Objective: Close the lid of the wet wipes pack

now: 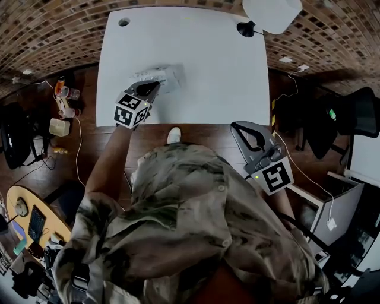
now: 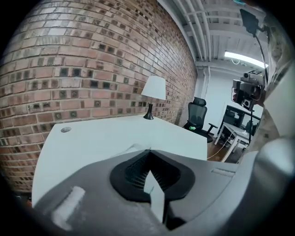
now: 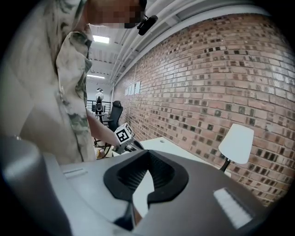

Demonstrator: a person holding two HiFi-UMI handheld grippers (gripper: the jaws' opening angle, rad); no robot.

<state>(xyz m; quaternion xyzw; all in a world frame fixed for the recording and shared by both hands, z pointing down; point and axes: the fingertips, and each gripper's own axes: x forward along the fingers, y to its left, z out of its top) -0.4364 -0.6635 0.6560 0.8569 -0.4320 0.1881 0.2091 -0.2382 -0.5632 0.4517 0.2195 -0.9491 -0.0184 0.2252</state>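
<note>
While the pale crinkly wet wipes pack (image 1: 165,76) is poked at by the left hand-held gripper (image 1: 155,85), jaws pressed together, lid closing seems unfinished.

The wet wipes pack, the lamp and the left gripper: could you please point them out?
wet wipes pack (image 1: 166,75), head view, its crinkled top face.
lamp (image 1: 272,13), head view, middle of its white shade.
left gripper (image 1: 156,85), head view, between its jaw tips.
</note>
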